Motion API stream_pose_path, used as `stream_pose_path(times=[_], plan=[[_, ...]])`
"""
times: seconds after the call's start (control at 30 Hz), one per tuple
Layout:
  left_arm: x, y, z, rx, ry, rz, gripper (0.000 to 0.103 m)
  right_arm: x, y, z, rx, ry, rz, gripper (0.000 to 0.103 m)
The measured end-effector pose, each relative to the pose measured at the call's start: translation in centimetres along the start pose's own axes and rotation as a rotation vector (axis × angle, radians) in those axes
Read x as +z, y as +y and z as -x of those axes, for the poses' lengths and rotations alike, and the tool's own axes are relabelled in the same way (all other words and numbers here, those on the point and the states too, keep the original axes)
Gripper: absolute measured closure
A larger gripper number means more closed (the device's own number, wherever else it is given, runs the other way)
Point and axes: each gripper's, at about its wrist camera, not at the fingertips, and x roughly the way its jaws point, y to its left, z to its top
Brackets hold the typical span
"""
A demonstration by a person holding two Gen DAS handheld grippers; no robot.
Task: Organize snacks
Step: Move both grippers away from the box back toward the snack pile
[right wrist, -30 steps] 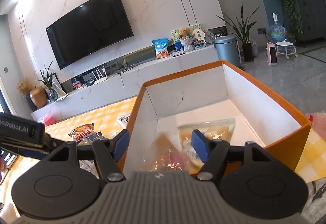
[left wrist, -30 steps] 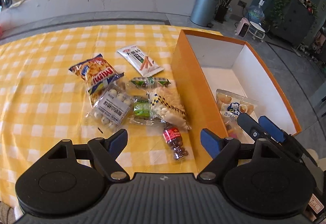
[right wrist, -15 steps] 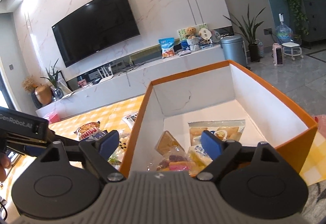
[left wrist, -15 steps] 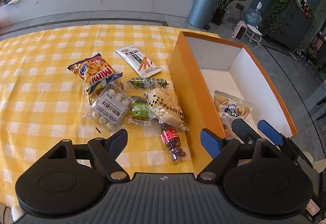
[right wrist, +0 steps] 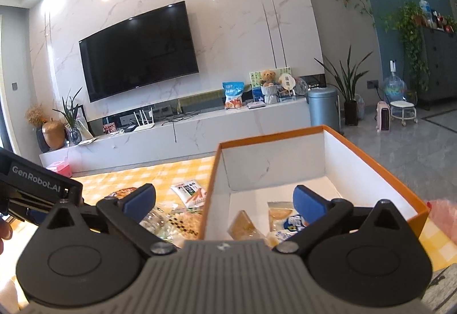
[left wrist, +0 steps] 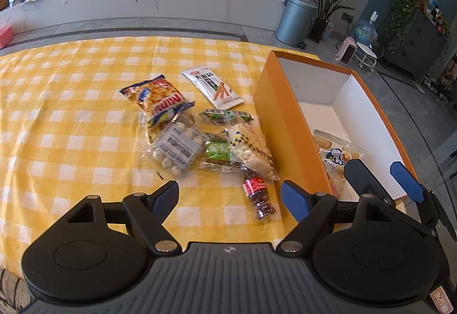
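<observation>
Across the whole work surface a yellow checked tablecloth is lying flat, with an orange box standing at its right edge, white inside and open at the top. Left gripper is hovering above the cloth near the box's near left corner, jaws standing wide apart with nothing between them; only cloth and a small bottle-shaped candy pack are showing in the gap below. Right gripper is hanging over the near end of the box, straddling its left wall; its jaws have just been opening and are now standing fully spread, with no item held. In the left wrist view the right gripper is showing over the box's near right part.

Loose snacks are lying in a cluster on the cloth just left of the box: a blue-and-orange chip bag farthest left, a white stick-snack packet behind it and apart, a clear bag of white balls overlapping the chip bag's near end, two green-wrapped packs, and a clear bag with yellow-black stripes closest to the box wall.

Inside the box, at its near end, a cookie packet with a blue label and a smaller orange-brown packet are resting on the white floor, side by side.
</observation>
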Motion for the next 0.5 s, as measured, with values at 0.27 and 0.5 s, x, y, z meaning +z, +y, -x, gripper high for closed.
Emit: stream_pose_path(times=[0.27,0.5], plan=[[-0.6,3.6,2.2,0.092,-0.082,0.018,0.008,0.5,3.6,0.8,0.024,-0.005,0.054,0.003],[-0.8,8.5,2.4,0.124,-0.089,0.101,0.008,0.6,7.4,-0.2,0.069,0.060,0.066,0.003]])
